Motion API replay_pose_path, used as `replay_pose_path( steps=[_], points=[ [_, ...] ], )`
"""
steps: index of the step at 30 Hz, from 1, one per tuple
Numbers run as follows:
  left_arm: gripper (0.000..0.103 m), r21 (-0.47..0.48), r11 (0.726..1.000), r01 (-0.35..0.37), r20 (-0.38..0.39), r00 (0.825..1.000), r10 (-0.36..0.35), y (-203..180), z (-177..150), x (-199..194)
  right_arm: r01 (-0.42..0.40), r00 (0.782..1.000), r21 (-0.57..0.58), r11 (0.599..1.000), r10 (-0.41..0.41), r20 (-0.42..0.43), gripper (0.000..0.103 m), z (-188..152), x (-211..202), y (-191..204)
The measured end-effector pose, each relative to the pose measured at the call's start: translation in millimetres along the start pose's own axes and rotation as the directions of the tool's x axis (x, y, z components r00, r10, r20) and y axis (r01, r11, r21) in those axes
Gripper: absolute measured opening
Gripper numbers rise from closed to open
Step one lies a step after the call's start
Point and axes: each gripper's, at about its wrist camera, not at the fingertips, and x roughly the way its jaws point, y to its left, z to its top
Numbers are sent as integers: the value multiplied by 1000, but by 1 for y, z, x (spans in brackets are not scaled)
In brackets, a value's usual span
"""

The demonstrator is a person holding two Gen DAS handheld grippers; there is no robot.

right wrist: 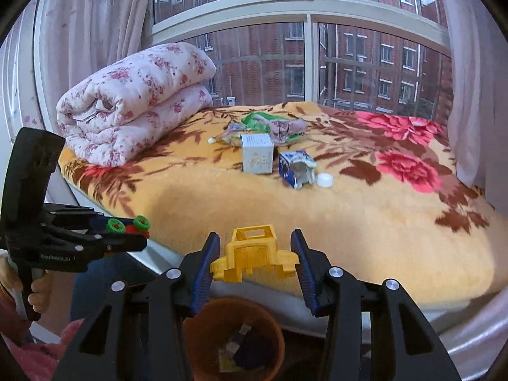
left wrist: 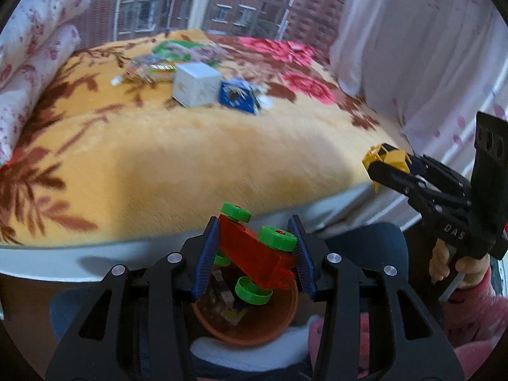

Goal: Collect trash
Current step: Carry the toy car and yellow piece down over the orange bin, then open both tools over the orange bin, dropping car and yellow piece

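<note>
My left gripper (left wrist: 254,254) is shut on a red toy chassis with green wheels (left wrist: 254,250), held right over an orange bin (left wrist: 279,320) on the floor by the bed. My right gripper (right wrist: 255,262) is shut on a yellow toy truck cab (right wrist: 254,255), above the same orange bin (right wrist: 203,333), which has scraps inside. Each gripper also shows in the other's view: the right gripper (left wrist: 377,166) with its yellow piece at the right, the left gripper (right wrist: 133,231) with its green wheels at the left. On the bed lie a white box (right wrist: 257,154), a torn blue carton (right wrist: 297,168), a white cap (right wrist: 325,180) and crumpled wrappers (right wrist: 270,125).
The bed carries an orange blanket with flowers (right wrist: 349,222); its edge runs just behind both grippers. A folded floral quilt (right wrist: 136,101) sits at the back left, curtains (right wrist: 476,95) and a barred window behind. A person's hand (left wrist: 457,270) and pink sleeve hold the right gripper.
</note>
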Motion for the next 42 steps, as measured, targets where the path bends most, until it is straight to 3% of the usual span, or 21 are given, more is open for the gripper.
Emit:
replay_pose_path(
  steps=[6,15,26,42],
  points=[
    [44,34,999,0,-88,996,3,-7,-27,25,-21,997,24,999,23,-74,46,-29,4,3],
    [44,17,1000,-26,-224,974,29,1,-58,66,-38,976,68,997,52,-210,46,-66,30,6],
    [44,0,999,-38,-382,923,35,7,-80,118,-39,912,156,987,99,-399,46,-108,81,4],
    [44,-22,998,-58,-504,863,40,24,-116,159,-3,870,216,976,109,-480,47,-135,111,-3]
  ],
)
